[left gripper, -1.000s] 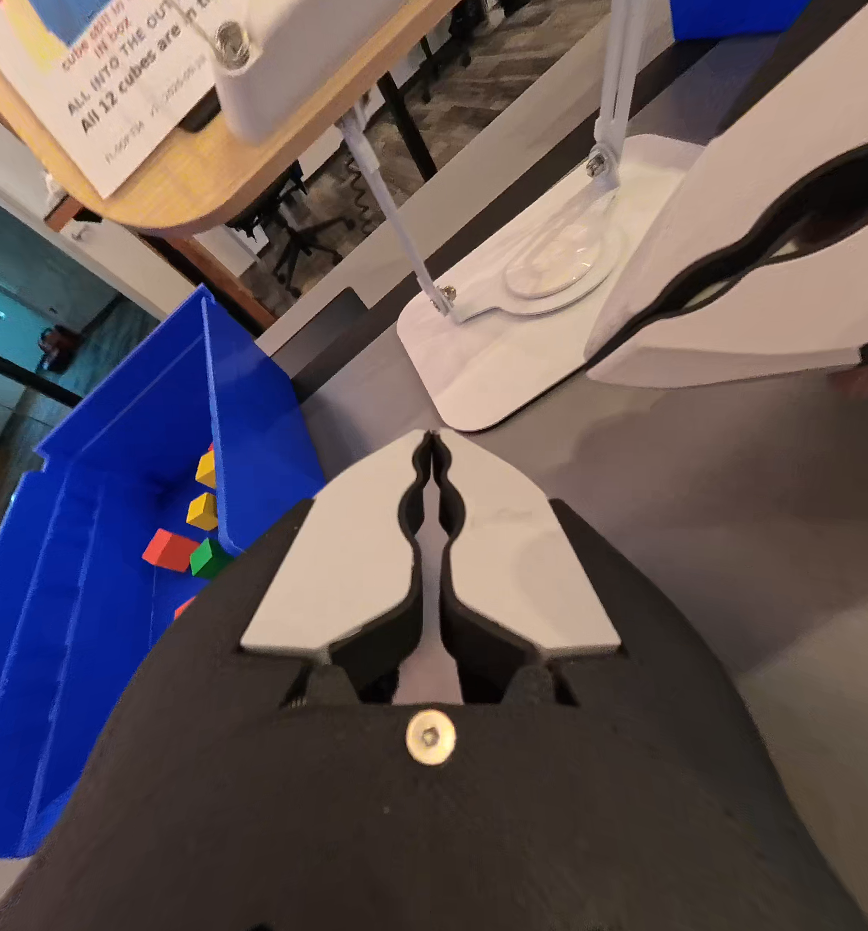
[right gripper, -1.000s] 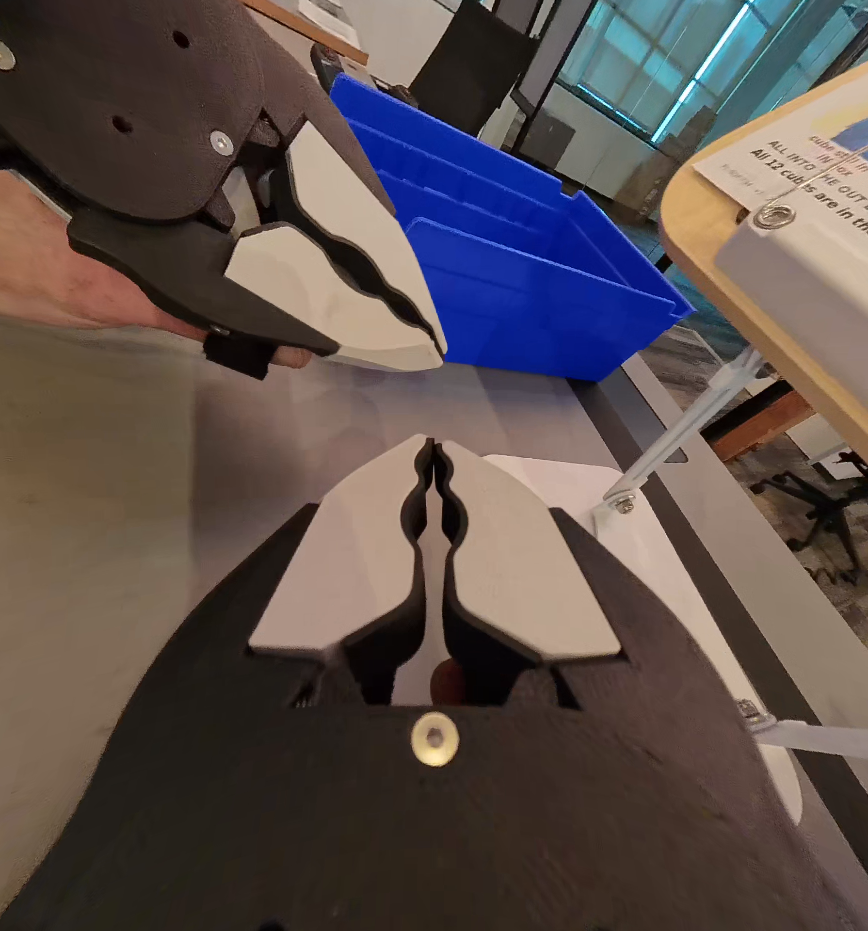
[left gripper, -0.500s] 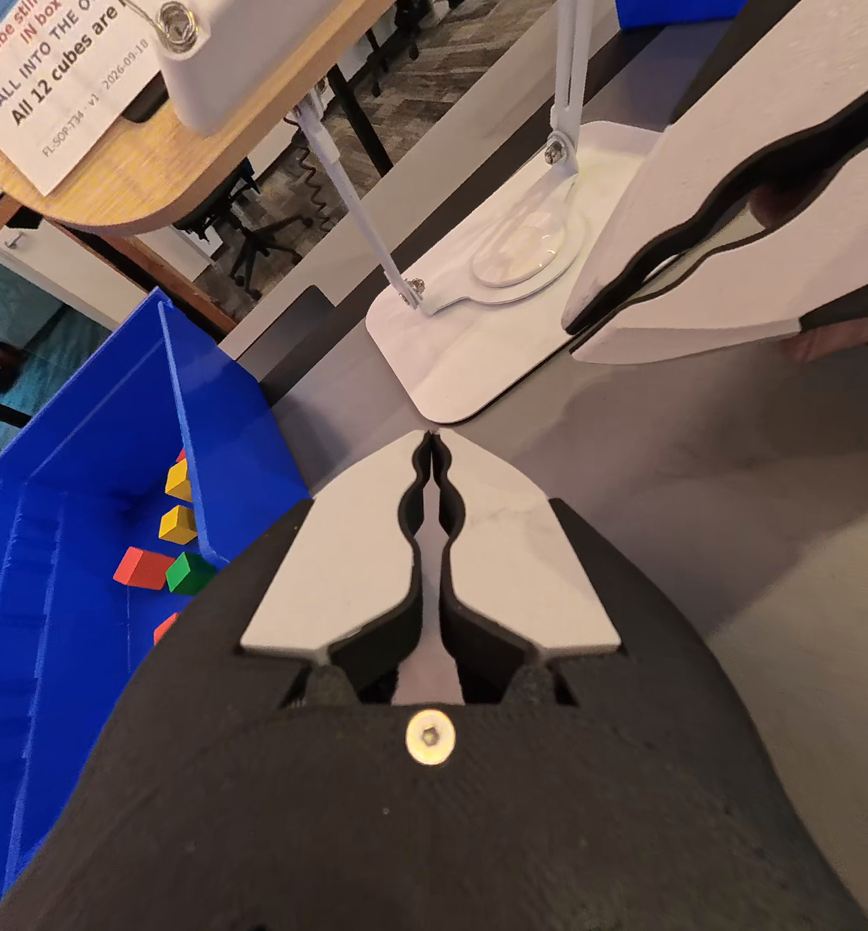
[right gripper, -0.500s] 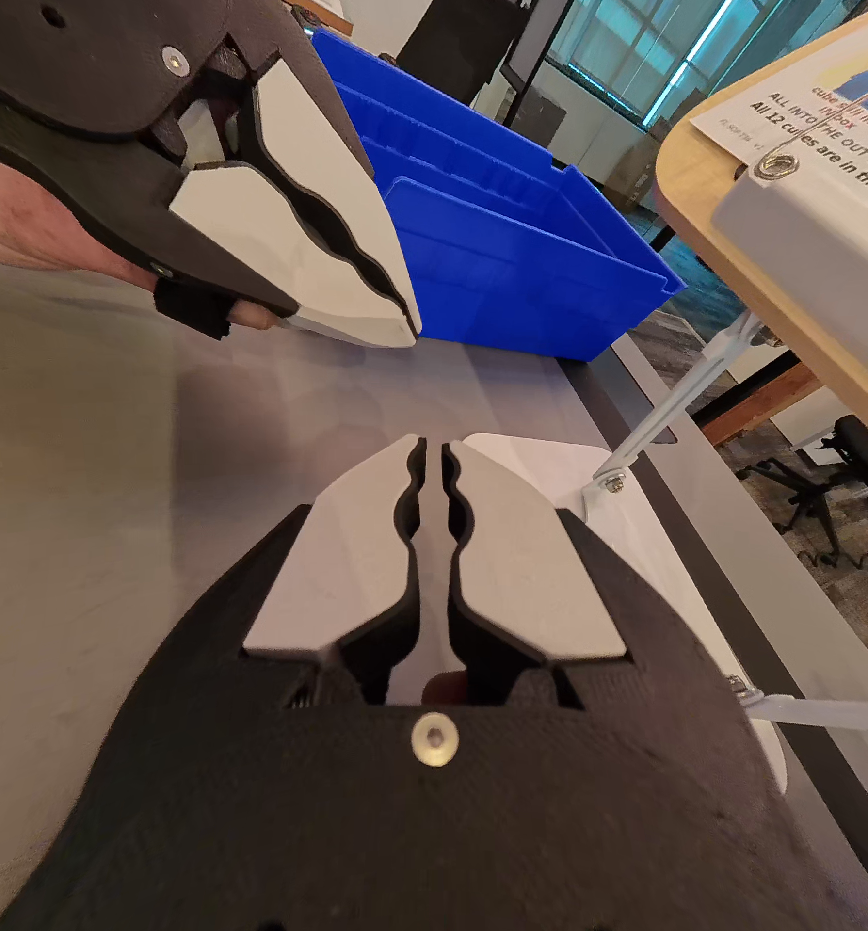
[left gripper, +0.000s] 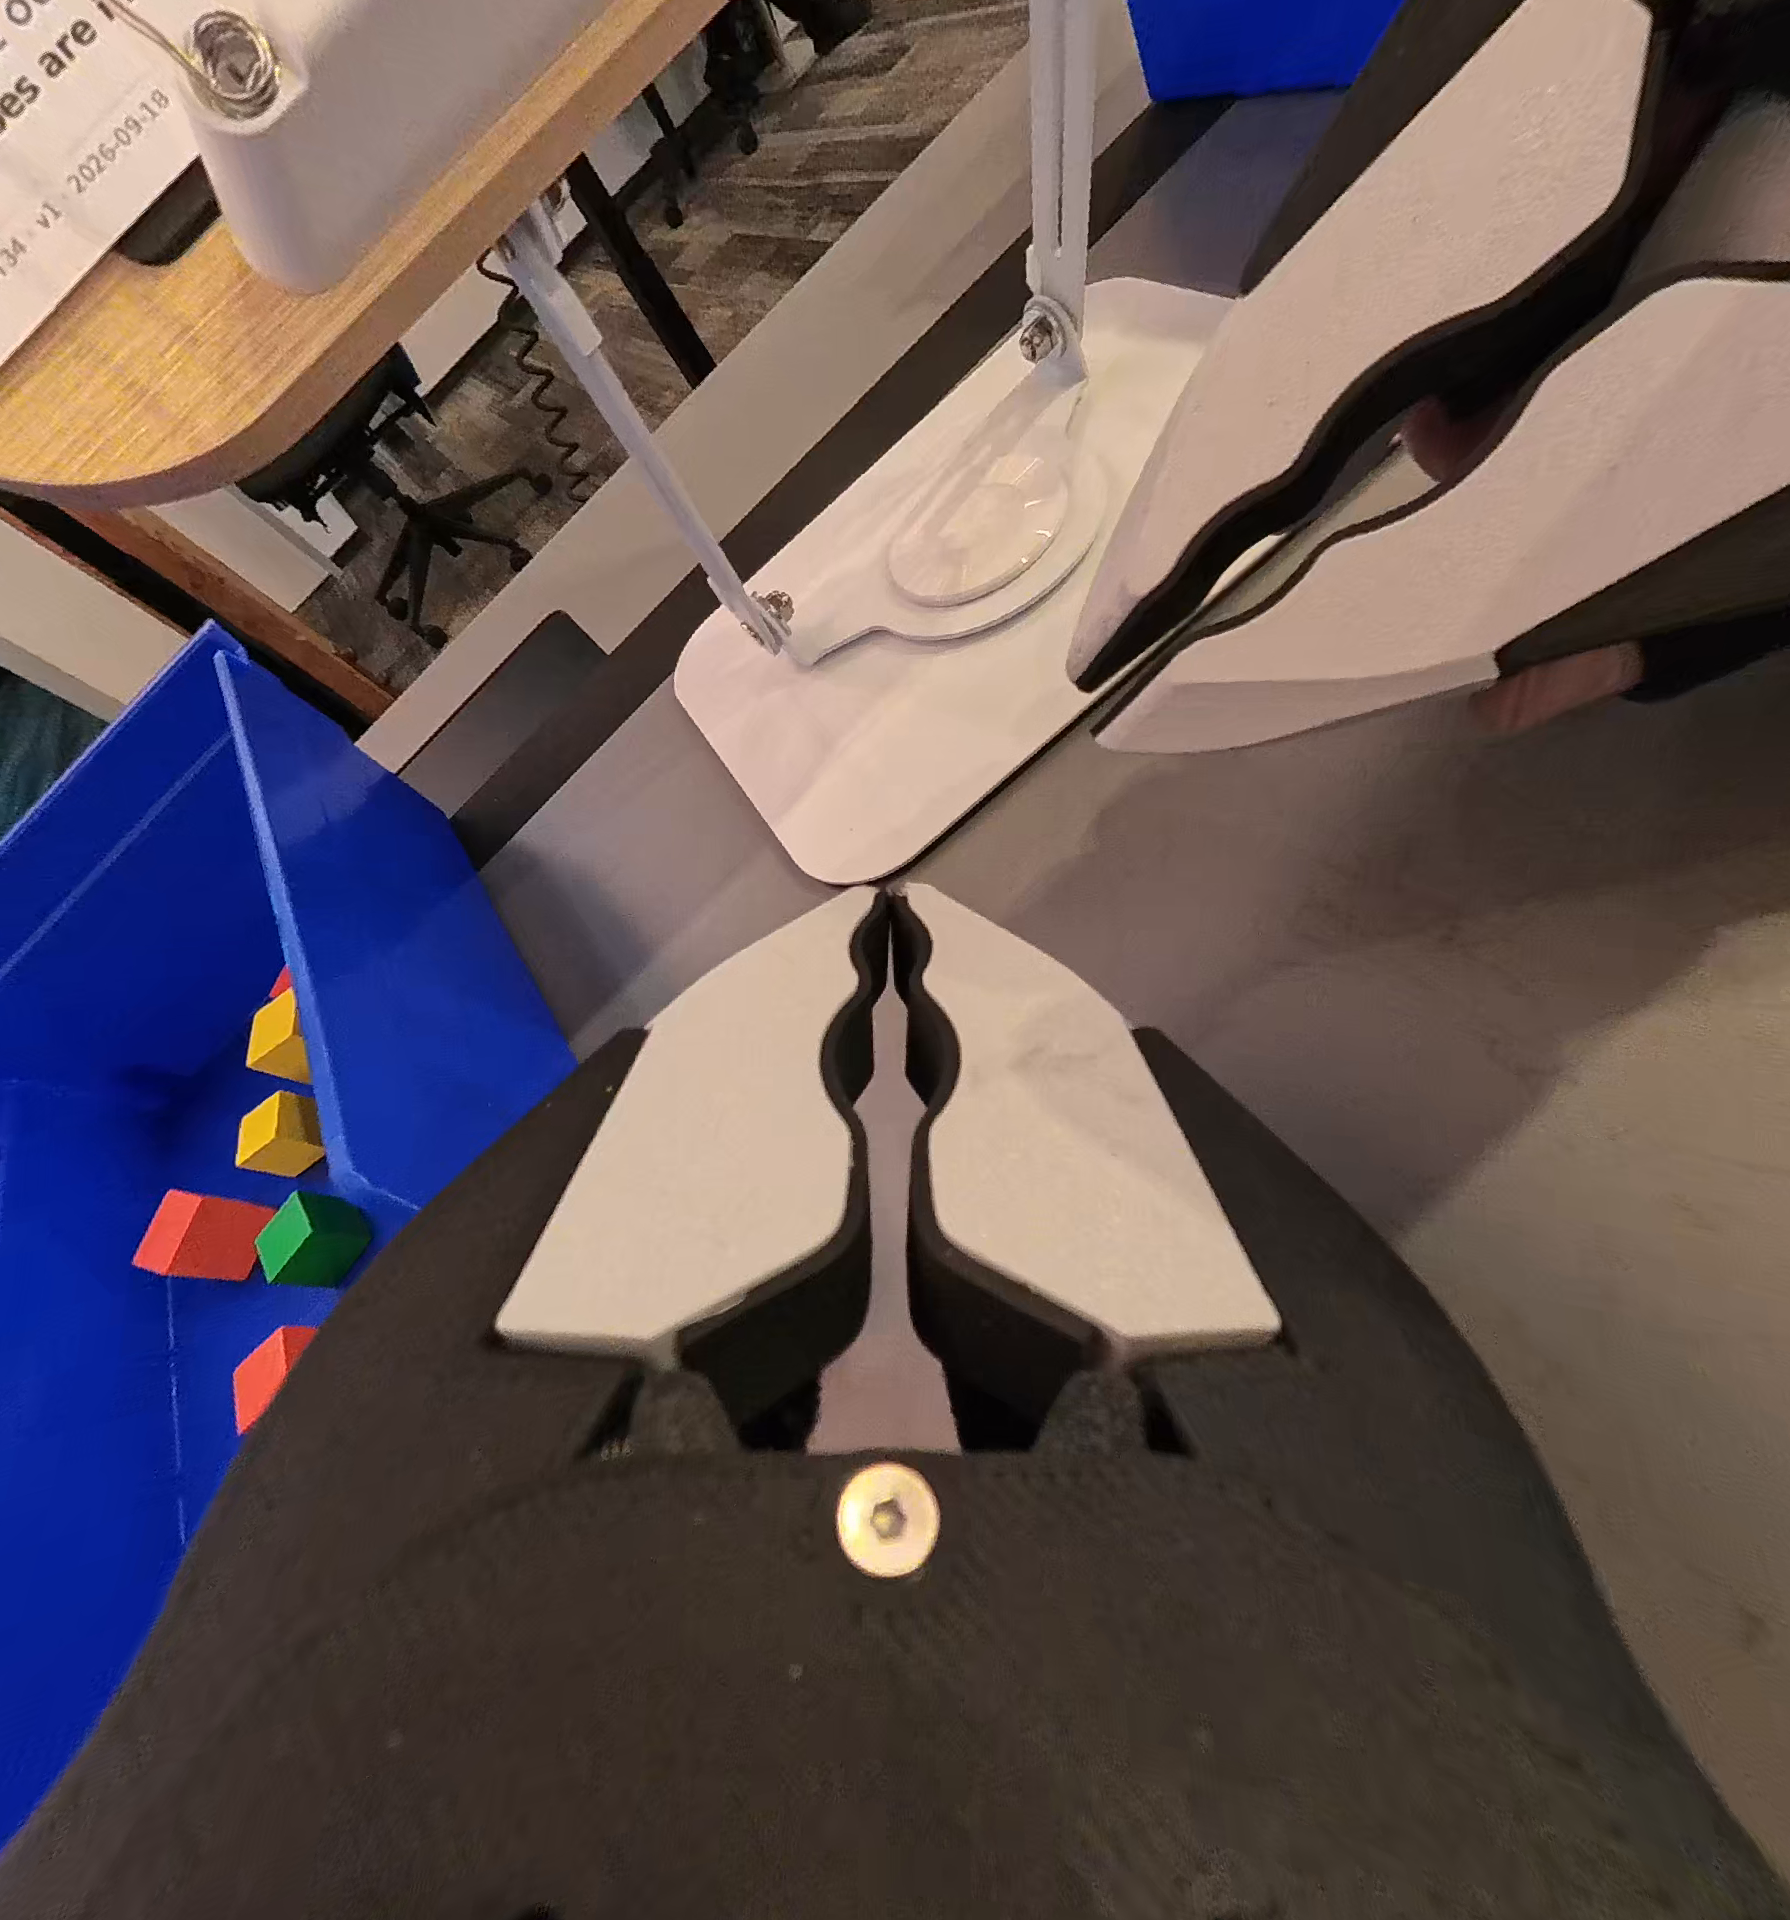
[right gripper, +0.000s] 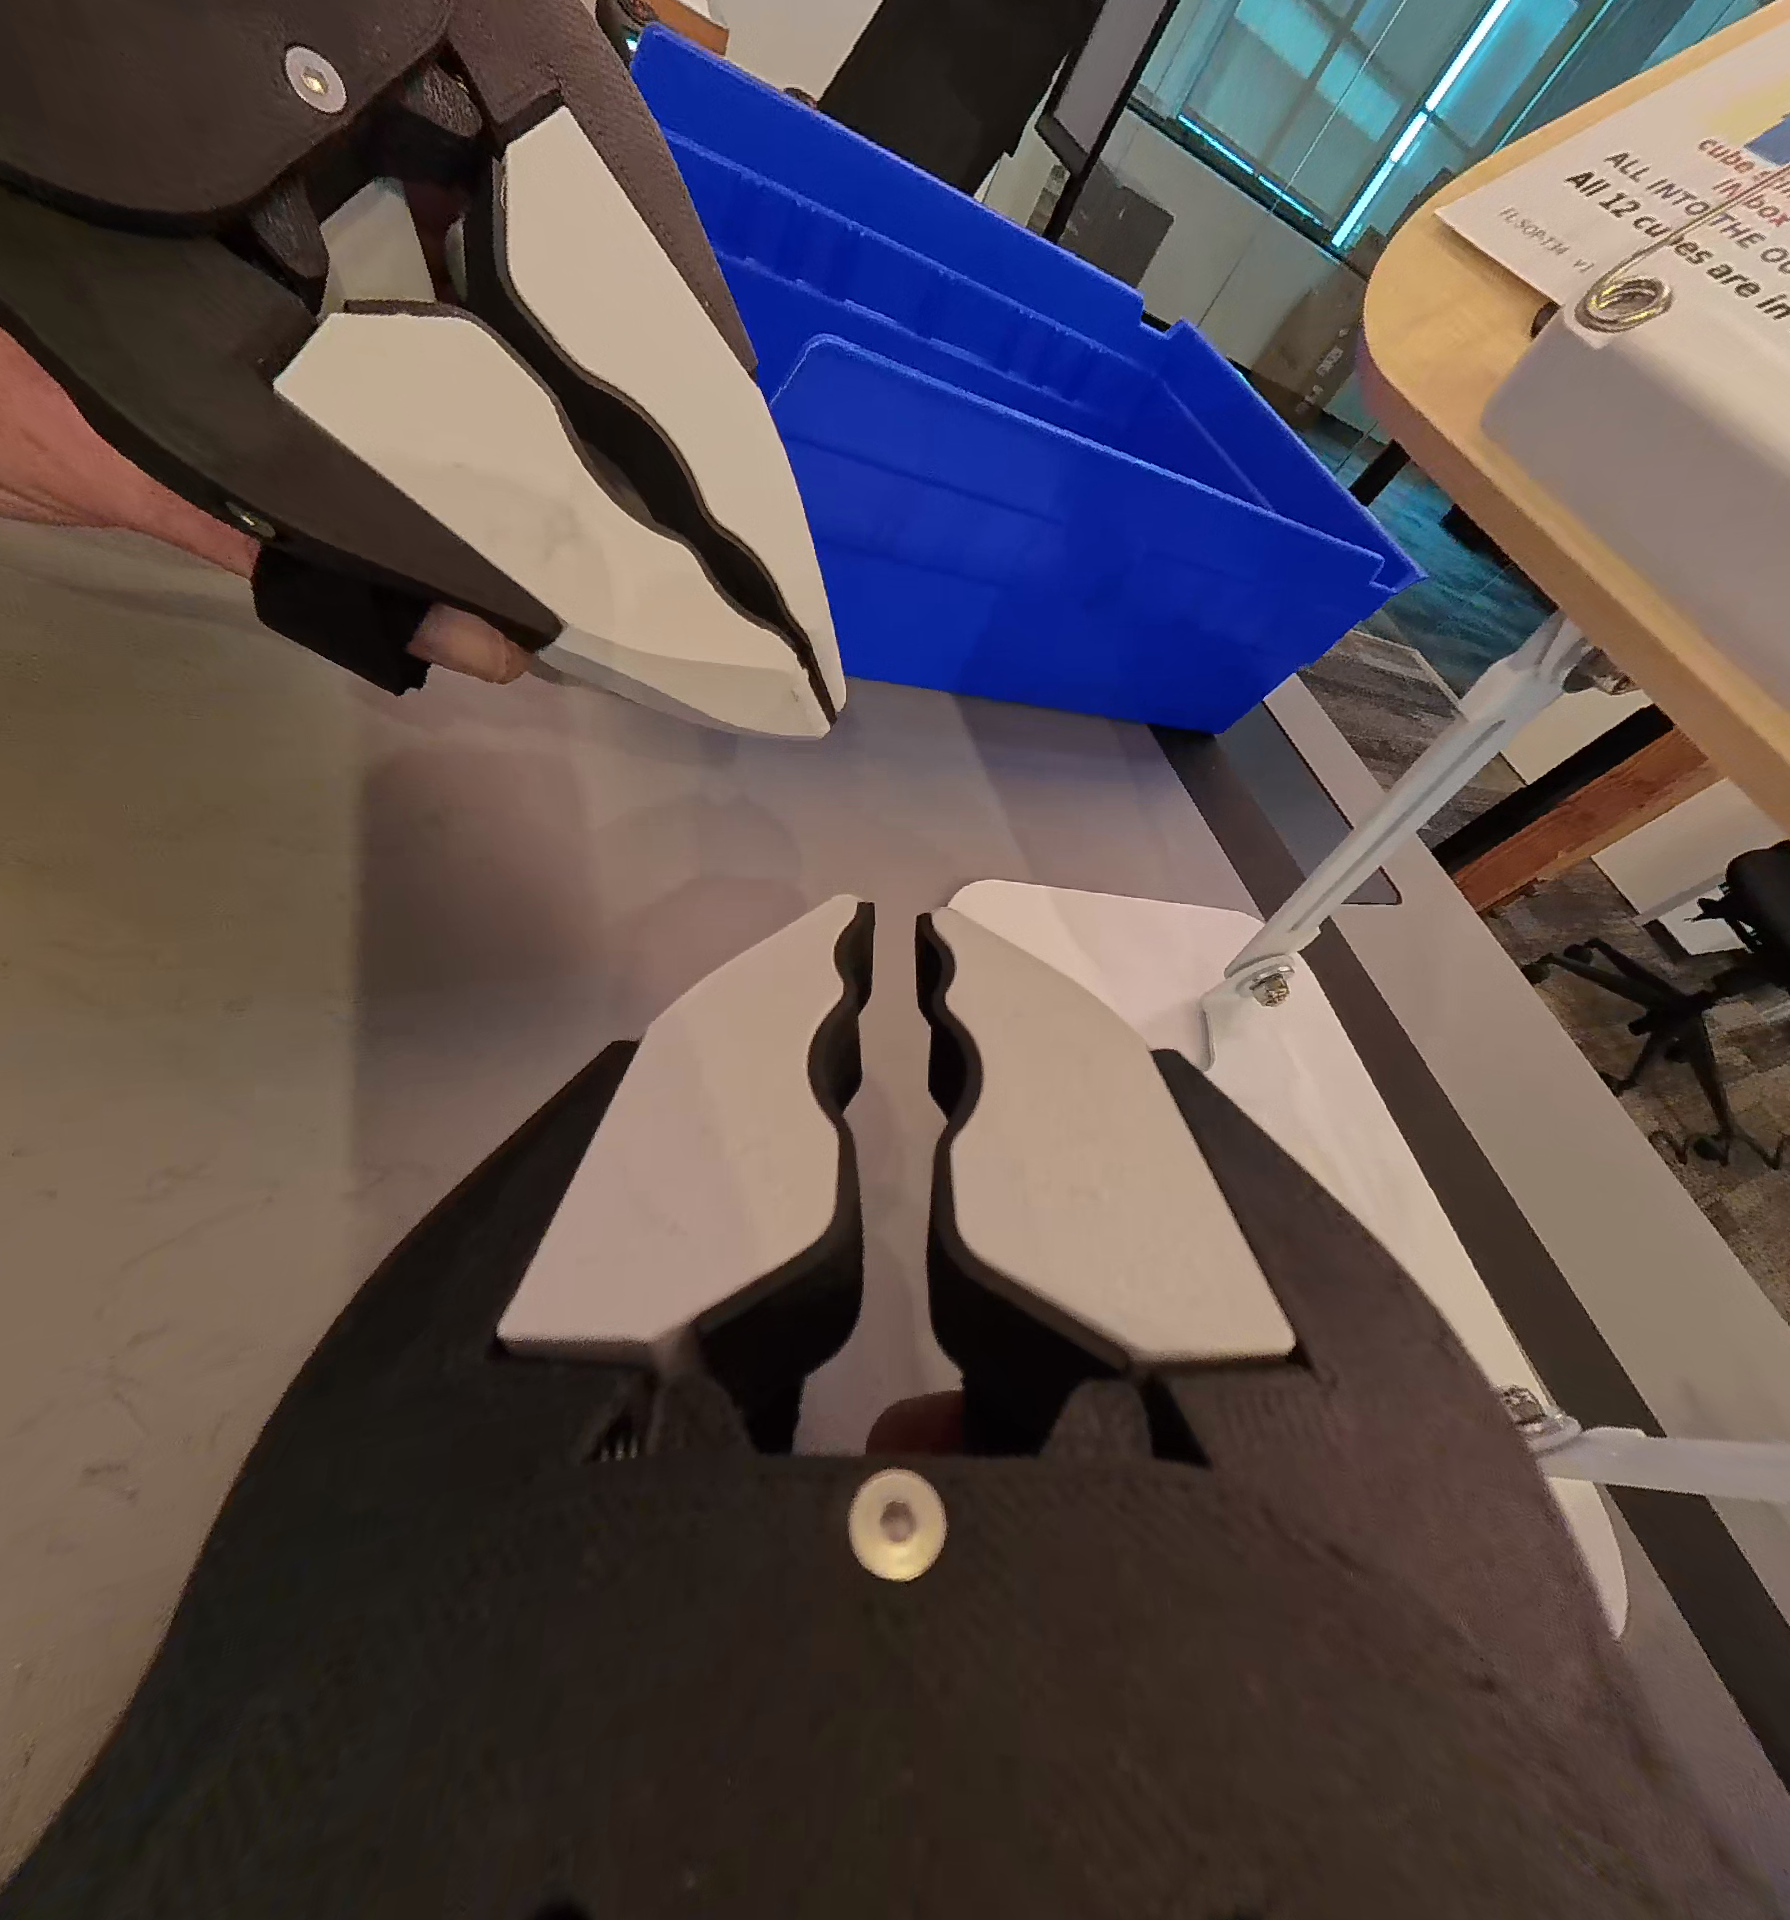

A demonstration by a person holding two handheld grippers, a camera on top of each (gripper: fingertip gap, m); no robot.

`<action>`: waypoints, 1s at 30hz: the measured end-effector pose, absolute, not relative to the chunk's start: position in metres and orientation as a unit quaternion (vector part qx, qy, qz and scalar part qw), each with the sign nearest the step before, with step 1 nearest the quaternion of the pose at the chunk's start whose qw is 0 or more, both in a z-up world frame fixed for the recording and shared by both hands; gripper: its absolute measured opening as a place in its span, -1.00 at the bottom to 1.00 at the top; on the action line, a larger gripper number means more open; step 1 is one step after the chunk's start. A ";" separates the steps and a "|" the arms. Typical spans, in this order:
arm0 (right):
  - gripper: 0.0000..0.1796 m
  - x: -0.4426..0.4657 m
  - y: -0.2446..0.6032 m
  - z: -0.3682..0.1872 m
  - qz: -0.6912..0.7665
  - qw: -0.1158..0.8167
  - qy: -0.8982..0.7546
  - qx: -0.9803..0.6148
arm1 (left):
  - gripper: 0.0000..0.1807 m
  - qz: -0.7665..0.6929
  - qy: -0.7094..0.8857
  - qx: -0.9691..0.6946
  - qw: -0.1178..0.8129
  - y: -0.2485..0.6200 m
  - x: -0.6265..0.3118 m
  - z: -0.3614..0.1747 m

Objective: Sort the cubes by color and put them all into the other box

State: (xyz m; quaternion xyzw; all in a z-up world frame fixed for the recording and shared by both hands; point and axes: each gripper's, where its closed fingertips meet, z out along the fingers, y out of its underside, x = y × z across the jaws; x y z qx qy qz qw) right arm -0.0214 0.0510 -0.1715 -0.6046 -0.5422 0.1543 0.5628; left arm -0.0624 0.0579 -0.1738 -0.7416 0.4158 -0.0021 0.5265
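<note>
A blue box [left gripper: 403, 935] stands at the left in the left wrist view. It holds two yellow cubes [left gripper: 278, 1132], two red cubes [left gripper: 200, 1231] and a green cube [left gripper: 311, 1236]; the rest of its inside is hidden. My left gripper [left gripper: 889, 906] is shut and empty, over the grey table just right of that box. My right gripper [right gripper: 896, 920] is open by a narrow gap and empty, low over the table. It also shows at the upper right of the left wrist view [left gripper: 1093, 681]. The left gripper [right gripper: 818, 712] shows in front of the blue box [right gripper: 1026, 582] in the right wrist view.
A white stand base [left gripper: 849, 748] with thin white struts lies on the table between the grippers, near the far edge; it also shows in the right wrist view [right gripper: 1130, 956]. A corner of a second blue box [left gripper: 1234, 47] is at the top. A wooden shelf [left gripper: 195, 343] overhangs. Spacing between my two grippers at the tips: around 5 cm.
My right gripper has opened from shut to a narrow gap. The left gripper has come a little nearer the right one and stays shut.
</note>
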 end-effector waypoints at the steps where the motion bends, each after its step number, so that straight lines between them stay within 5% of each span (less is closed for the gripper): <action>1: -0.91 -0.021 0.051 -0.172 0.155 0.562 -0.543 -0.604 | -1.00 -0.007 0.419 -0.740 0.526 0.057 -0.061 -0.174; 30: -0.89 -0.021 0.054 -0.175 0.160 0.556 -0.543 -0.608 | -1.00 -0.030 0.430 -0.741 0.515 0.054 -0.059 -0.181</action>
